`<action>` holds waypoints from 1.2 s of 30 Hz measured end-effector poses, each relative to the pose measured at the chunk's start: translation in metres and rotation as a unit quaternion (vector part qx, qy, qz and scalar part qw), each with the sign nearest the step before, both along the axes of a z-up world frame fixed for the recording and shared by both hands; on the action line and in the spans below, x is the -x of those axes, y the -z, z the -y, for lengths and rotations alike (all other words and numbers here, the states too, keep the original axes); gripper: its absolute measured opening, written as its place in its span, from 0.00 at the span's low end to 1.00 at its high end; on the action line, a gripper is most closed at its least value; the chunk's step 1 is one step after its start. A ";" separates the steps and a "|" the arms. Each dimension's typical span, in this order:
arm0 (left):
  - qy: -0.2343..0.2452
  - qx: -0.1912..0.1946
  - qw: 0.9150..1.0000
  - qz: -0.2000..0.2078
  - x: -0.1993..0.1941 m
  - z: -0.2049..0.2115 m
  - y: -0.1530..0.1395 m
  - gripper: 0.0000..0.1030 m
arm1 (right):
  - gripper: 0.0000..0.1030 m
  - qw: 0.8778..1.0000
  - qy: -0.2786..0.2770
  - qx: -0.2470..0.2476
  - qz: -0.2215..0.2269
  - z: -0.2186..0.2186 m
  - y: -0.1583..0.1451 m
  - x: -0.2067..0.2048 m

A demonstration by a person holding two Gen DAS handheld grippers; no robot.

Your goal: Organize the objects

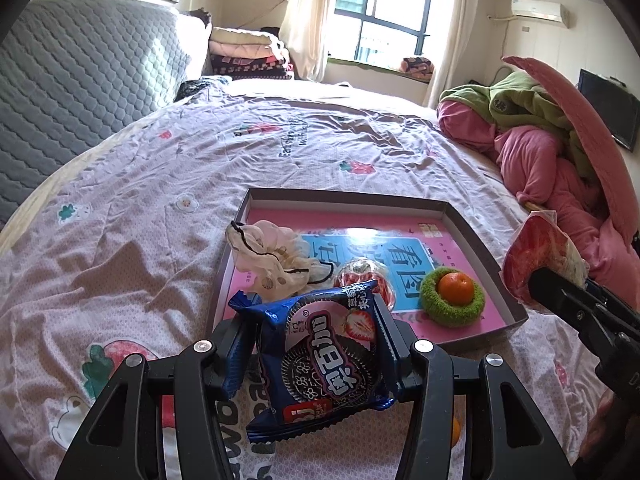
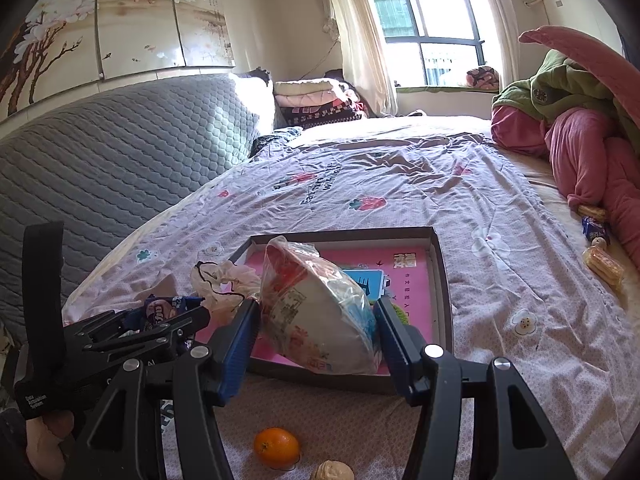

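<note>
- While both grippers hung above the near edge of the bed, the left gripper (image 1: 316,354) was clamped on a blue cookie packet (image 1: 320,360), its jaws pressed against the wrapper's two sides and the packet lifted clear of the bedsheet (image 1: 140,184).
- The right gripper (image 2: 316,330) was clenched on a wrapped instant noodle bowl (image 2: 320,312), tilted on its side between the jaws and held over the near part of the shallow box (image 1: 480,248).
- The box lay flat on the sheet, its floor pink with a blue printed panel.
- Inside the box, at its near left corner, sat a cream fabric scrunchie (image 1: 272,260) with dark edging.
- A small clear-wrapped red item (image 1: 366,280) lay just beside the scrunchie, partly hidden behind the packet; what it was could not be told.
- A green scrunchie (image 1: 454,298) rested near the box's near right corner, with a small orange (image 1: 456,288) sitting in its ring.
- A second orange (image 2: 277,448) lay on the sheet outside the box, on the near side, with a pale swirled object (image 2: 332,472) just beside it at the frame's lower edge.
- More snack packets (image 2: 600,248) lay well apart on the right, beside a heap of pink and green bedding (image 2: 580,128).
</note>
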State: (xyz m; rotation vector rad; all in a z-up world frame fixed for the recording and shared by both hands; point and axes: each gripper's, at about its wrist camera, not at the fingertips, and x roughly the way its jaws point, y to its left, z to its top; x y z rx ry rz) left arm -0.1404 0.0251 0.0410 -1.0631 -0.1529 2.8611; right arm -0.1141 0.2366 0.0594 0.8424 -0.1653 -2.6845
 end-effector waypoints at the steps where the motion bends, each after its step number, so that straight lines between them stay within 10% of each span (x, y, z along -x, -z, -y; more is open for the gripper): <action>1: -0.002 0.000 1.000 -0.002 0.001 0.002 -0.001 0.54 | 0.57 1.000 0.004 0.000 -0.002 -0.001 0.000 0.000; 36: -0.025 0.008 1.000 0.009 0.033 0.024 0.026 0.54 | 0.57 0.996 0.075 -0.026 0.040 -0.039 0.034 0.032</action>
